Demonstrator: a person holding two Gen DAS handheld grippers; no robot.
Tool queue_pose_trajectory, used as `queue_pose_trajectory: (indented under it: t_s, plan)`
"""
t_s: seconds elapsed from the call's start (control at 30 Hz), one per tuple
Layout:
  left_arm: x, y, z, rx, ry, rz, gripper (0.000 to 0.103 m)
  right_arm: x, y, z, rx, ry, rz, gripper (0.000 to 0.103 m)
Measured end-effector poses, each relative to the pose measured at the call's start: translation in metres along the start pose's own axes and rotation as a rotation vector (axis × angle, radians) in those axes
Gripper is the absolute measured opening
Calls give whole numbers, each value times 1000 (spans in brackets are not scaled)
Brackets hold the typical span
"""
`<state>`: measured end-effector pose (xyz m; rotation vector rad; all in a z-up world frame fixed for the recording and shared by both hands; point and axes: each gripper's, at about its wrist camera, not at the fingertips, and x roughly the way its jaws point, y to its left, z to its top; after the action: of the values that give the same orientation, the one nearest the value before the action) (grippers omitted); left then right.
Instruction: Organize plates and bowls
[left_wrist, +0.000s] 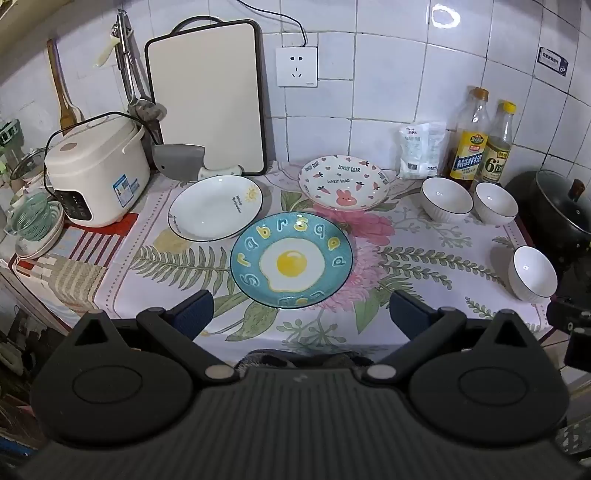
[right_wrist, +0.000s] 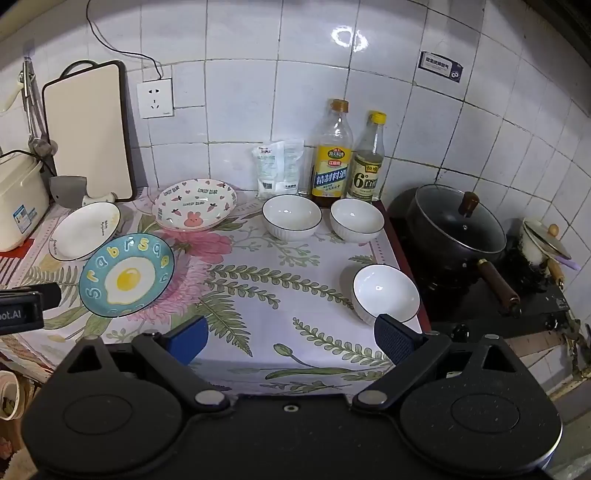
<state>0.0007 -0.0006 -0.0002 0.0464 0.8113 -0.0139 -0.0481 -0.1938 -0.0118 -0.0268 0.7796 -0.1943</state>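
On the floral cloth lie three plates: a blue fried-egg plate (left_wrist: 291, 260) (right_wrist: 126, 275) nearest the front, a white plate with a sun (left_wrist: 216, 207) (right_wrist: 85, 230) behind it on the left, and a pink rabbit plate (left_wrist: 343, 182) (right_wrist: 194, 204) at the back. Three white bowls stand to the right: two at the back (left_wrist: 447, 199) (left_wrist: 495, 204) (right_wrist: 291, 216) (right_wrist: 357, 220) and one near the front right corner (left_wrist: 532, 272) (right_wrist: 386, 292). My left gripper (left_wrist: 301, 314) is open just in front of the blue plate, holding nothing. My right gripper (right_wrist: 291, 341) is open, its right finger beside the front bowl.
A rice cooker (left_wrist: 96, 170) and a cutting board (left_wrist: 207, 99) stand at the back left. A white packet (left_wrist: 421, 149) and two bottles (left_wrist: 471, 136) (left_wrist: 498, 144) line the tiled wall. A black lidded pot (right_wrist: 456, 225) sits on the stove to the right.
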Motion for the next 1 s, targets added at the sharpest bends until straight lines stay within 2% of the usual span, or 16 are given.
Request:
queue_pose_trajectory:
  t_s: [0.13,0.27,0.4,0.63,1.0]
  plan:
    - [7,1,10,6,30,-11,103,1,1,-6,-16,7,-7,99]
    - [2,6,2,-10,-11,-23,103,-1,8,-2,-25,8,-7,99]
    - [-2,5,-4,24,-48,-6,103,-3,6,-2,-21,-2,5,98]
    - [0,-1,-11,67,-71,-7,103,2,10,-6,-37,-31,12,99]
    - [2,-1,-14,63,-92,-25,103,4,11,-10,-41,-50,17,99]
